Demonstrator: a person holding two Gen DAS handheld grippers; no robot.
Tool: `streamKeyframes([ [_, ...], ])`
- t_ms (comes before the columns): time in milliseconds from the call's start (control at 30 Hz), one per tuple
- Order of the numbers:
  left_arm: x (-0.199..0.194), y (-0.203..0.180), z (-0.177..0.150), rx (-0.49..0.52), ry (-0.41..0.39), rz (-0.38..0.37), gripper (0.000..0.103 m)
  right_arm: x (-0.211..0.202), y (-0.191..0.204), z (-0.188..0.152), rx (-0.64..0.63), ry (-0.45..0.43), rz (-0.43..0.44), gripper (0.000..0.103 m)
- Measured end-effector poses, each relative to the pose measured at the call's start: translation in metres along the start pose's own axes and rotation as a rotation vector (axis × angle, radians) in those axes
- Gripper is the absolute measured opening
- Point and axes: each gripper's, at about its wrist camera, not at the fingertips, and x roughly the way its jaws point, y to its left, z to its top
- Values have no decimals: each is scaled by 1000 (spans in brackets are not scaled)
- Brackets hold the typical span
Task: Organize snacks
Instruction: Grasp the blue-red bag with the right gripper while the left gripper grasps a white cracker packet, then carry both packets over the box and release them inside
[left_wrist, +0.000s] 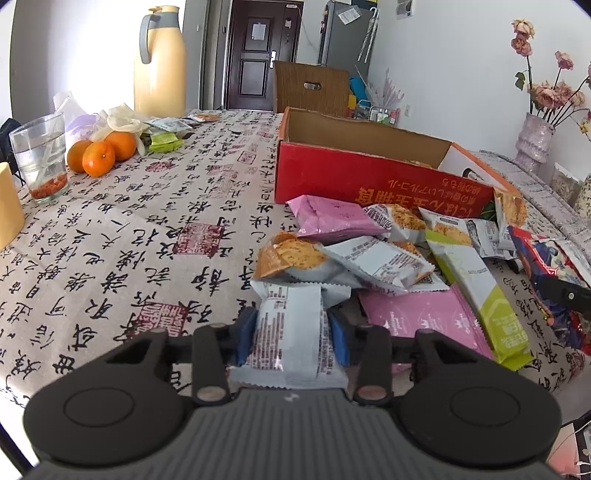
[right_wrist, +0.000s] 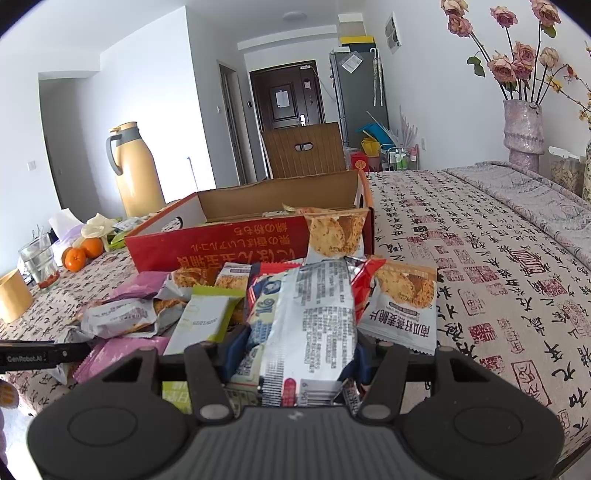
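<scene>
Left wrist view: a grey packet (left_wrist: 291, 332) is clamped by the left gripper (left_wrist: 291, 336); a silver packet (right_wrist: 314, 325) is pinched in the right gripper (right_wrist: 295, 354). Lifting toward the red box (left_wrist: 369, 184) at one o'clock is judged next.

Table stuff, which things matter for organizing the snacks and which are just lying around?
For the job:
left gripper, shut on a pale blue packet
right gripper, shut on a silver packet
snack pile
red box

Lying about:
oranges
glass
thermos
vase

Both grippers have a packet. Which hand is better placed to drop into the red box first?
Probably right. The right gripper, shut on a silver packet, faces the red box just beyond the pile; the left gripper sees it further off.
</scene>
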Motion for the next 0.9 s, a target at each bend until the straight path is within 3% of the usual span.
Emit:
streamKeyframes([
  [467, -24, 0, 4, -7, -57, 4, 40, -3, 2, 0, 1, -6, 6, 55],
  [900, -43, -10, 30, 20, -154, -23, 41, -7, 3, 9, -10, -34, 15, 55],
])
